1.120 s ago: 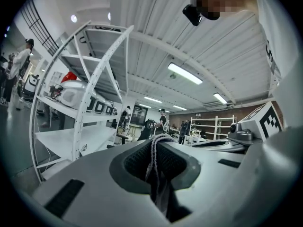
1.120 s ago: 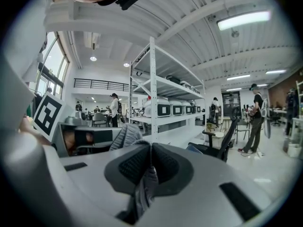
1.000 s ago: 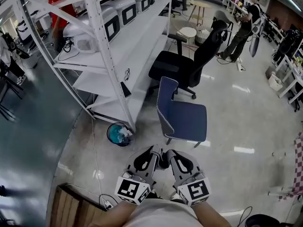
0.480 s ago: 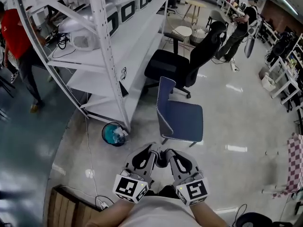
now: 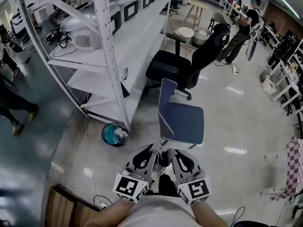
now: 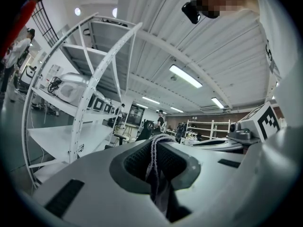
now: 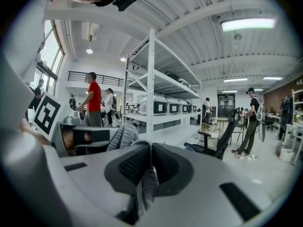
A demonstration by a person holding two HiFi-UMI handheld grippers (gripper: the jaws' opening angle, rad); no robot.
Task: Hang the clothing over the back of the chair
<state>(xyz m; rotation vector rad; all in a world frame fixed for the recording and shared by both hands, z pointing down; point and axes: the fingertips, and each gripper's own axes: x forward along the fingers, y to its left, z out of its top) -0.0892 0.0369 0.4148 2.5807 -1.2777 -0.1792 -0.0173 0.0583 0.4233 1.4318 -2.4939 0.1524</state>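
Not much new here tbh. The clothing [image 6: 160, 186] is pinched at both ends. The left gripper [image 5: 154, 149] has its jaws closed on a bunched greyish fold with a knitted edge, and the right gripper [image 7: 149, 148] is clamped nearly flat on another bit of the same fabric. That's the same grip as a second ago, with no slip and no regrip. From the head view the two grippers sit tip to tip, tucked in close to the person's body, and the garment hangs dark between and under them. What does shift is small. The view swings a touch, the folks walking by the rack [image 5: 106, 56] on the left move off, and the blue chair [image 5: 183, 121] stays about where it was, out in front and well apart from the jaws. Its back [image 5: 165, 105] is bare, with nothing draped on it yet. So this reads as the carry phase, still on the approach with the hanging itself not started. The pair probably has to close in, lift the cloth above the top edge of the back and spread apart before letting go. One worry is the bunched fabric going over in a lump instead of lying flat.
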